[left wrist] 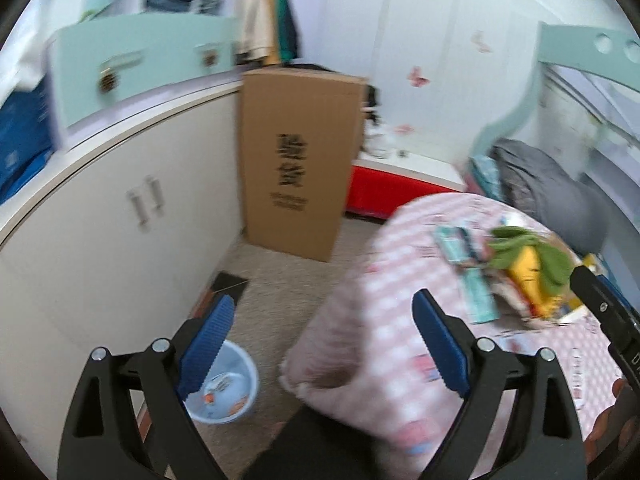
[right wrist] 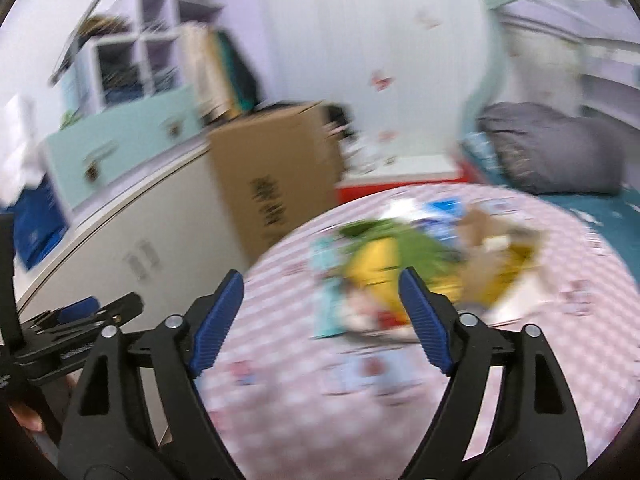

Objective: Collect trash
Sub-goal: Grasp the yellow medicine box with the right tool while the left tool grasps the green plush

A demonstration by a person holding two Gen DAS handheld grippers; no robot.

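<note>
Both tongs, left [left wrist: 322, 344] and right [right wrist: 320, 316], are hanging apart and empty; the trash pile [right wrist: 404, 268] ahead is waiting uncollected, the bin [left wrist: 224, 384] below left already holding scraps.

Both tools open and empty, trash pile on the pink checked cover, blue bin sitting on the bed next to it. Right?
Not quite. The blue bin stands on the carpet beside the bed, below the left tool, as the left wrist view shows. The rest holds: the right tool is open and empty too, and the trash pile lies on the pink checked cover.
</note>
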